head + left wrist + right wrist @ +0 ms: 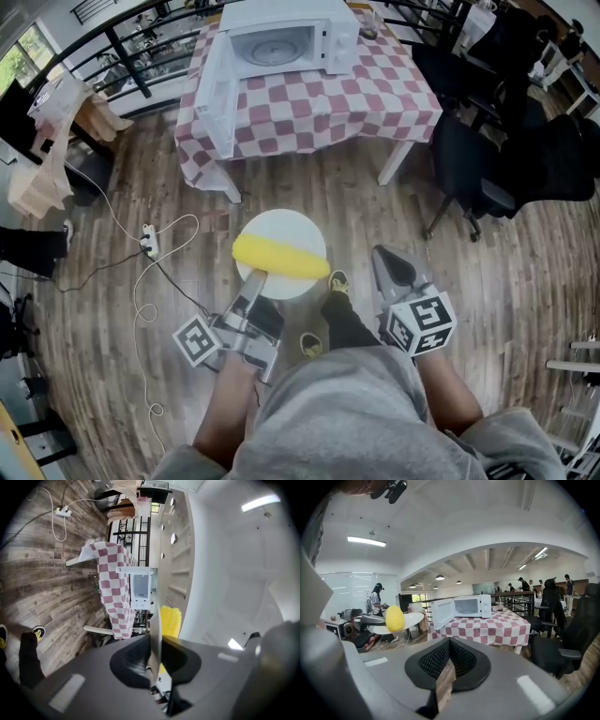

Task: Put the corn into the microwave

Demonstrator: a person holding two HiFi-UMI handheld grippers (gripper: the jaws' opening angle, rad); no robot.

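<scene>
The left tongs (255, 281) pinch the near rim of a white plate (281, 225) carrying the corn (279, 258); the right tongs (389, 267) are closed on nothing. Held by one edge, the plate could dip and the corn roll off before reaching the open microwave (281, 42) on the bench (375, 94). The corn's long axis runs side to side, broadside to the microwave.

Right gripper (449, 643): jaws together, nothing between them.
Corn (394, 618): left, on white plate (417, 618).
Microwave (471, 606): far centre, door open, on checked table (497, 629).
Chairs (562, 644): dark, right.
</scene>
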